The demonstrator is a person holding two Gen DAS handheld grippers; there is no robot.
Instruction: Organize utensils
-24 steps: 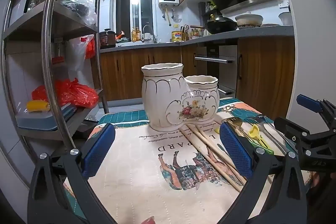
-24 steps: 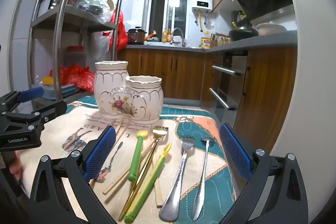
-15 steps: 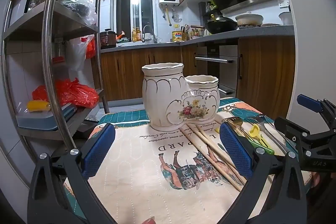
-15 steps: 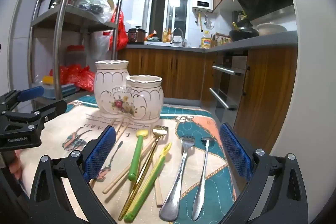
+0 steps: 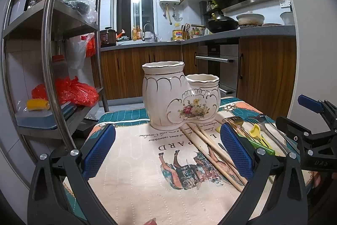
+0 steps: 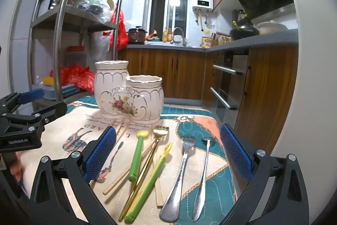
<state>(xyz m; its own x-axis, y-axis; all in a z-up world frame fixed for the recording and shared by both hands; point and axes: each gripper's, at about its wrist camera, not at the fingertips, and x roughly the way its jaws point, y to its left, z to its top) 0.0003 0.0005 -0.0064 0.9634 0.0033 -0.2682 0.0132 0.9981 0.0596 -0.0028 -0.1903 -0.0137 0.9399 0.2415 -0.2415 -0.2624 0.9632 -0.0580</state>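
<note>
A white ceramic two-pot utensil holder (image 5: 181, 96) with a flower motif stands at the far end of the printed table mat (image 5: 147, 172); it also shows in the right wrist view (image 6: 128, 94). Wooden chopsticks (image 5: 212, 153) lie in front of it. In the right wrist view a green-handled spoon (image 6: 136, 157), a gold fork (image 6: 147, 163), a green-yellow fork (image 6: 153, 178), a steel fork (image 6: 181, 174) and a steel spoon (image 6: 203, 174) lie side by side. My left gripper (image 5: 167, 151) is open and empty above the mat. My right gripper (image 6: 167, 153) is open and empty above the utensils.
A steel shelf rack (image 5: 50, 52) with bags and boxes stands left of the table. Wooden kitchen cabinets (image 5: 267, 73) and an oven stand to the right. The right gripper shows at the right edge of the left wrist view (image 5: 311, 125).
</note>
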